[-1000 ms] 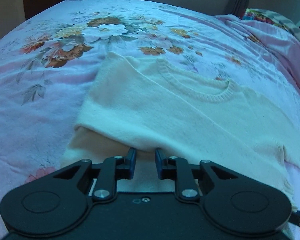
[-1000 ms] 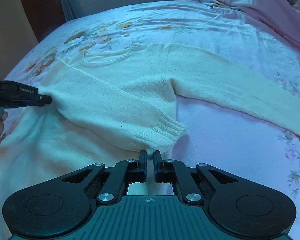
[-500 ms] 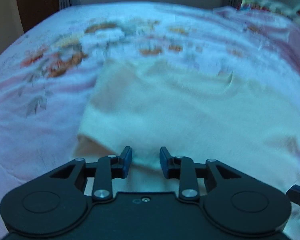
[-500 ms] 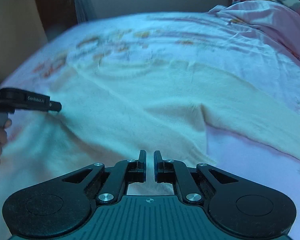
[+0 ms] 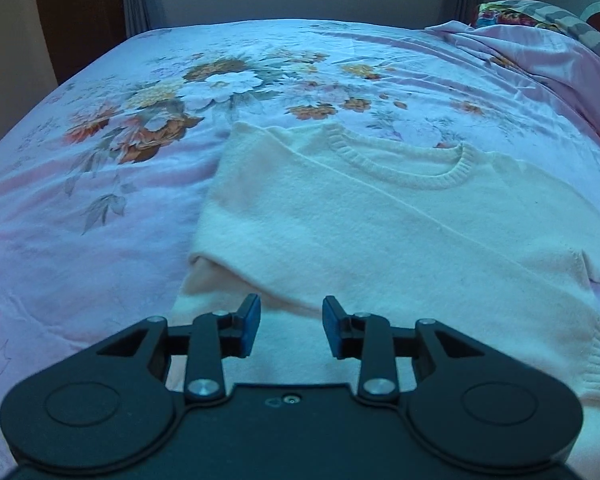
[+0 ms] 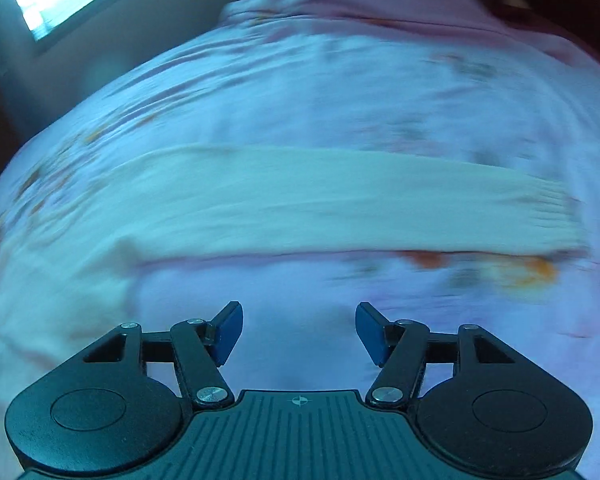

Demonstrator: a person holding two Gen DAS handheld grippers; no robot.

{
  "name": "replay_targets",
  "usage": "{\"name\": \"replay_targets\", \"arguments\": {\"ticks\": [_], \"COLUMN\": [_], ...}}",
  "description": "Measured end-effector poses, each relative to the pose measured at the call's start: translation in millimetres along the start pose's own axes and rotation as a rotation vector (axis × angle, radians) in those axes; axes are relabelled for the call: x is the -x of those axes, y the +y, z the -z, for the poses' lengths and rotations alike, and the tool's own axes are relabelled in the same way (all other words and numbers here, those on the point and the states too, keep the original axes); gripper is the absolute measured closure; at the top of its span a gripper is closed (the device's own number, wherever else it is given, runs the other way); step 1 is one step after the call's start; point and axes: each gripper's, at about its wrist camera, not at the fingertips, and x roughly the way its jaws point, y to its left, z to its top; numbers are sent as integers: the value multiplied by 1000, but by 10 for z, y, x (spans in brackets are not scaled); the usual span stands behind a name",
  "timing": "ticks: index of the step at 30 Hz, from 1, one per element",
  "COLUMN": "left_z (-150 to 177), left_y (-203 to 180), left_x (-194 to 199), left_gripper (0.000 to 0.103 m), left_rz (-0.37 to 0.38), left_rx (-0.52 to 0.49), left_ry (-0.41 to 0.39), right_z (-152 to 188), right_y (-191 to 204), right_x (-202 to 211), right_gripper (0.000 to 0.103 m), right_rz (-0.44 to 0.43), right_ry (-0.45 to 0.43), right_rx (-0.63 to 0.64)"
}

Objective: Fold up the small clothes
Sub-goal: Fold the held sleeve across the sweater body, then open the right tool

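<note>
A cream knit sweater (image 5: 380,232) lies flat on the floral bedsheet (image 5: 100,208), its ribbed round neckline on the side away from the left gripper (image 5: 290,326) and one sleeve folded across its body, the ribbed cuff resting at the sweater's lower right edge. The left gripper hangs over the sweater's near edge with its blue pads parted and nothing pinched between them; the folded sleeve's lower edge lies just beyond the fingertips. A rumpled pink blanket (image 5: 540,52) is heaped past the sweater's far right shoulder. In the right wrist view, heavily blurred, the sweater's other sleeve (image 6: 340,200) stretches straight out across the sheet, its ribbed cuff at the end farthest from the sweater's body. The right gripper (image 6: 298,330) is over bare sheet on the near side of that sleeve, clear of it; its jaws have just been opening and stand wide apart, with nothing between them.
</note>
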Motion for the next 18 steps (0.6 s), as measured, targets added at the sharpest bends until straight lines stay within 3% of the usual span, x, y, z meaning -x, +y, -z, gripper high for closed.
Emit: {"name": "replay_targets", "arguments": {"ticks": [4,9,11,14,16,17,18], "left_z": [68,159,169,178,191,198,204], "left_y": [60,26,3,-11,-21,-30,-31], "left_x": [-17,-37,-28,-11,-5,2,7], "left_gripper": [71,71,71,71,71,71,71], "left_rz": [-14,-30,-30,-27,-31,-30,-29], "left_rx": [24,17,11,7,-5,-13,-18], "left_ry": [18,31,34,34,35,34,31], "right_z": [-138,-314,-380,-470,-512,-537,-559], "right_y": [-692,-1119,-1249,-1401,-1423,-1420,-1407], "right_x": [32,-1,-30,-121,-135,-162,-181], "right_gripper": [41,46,60,67,78,92,96], "right_rz": [66,80,91,86,95,92,92], "right_ry": [-23,-93,-111,-127,-140,-147,-151], "right_rx": [-199,-378,-440,-532,-555,-559,-552]}}
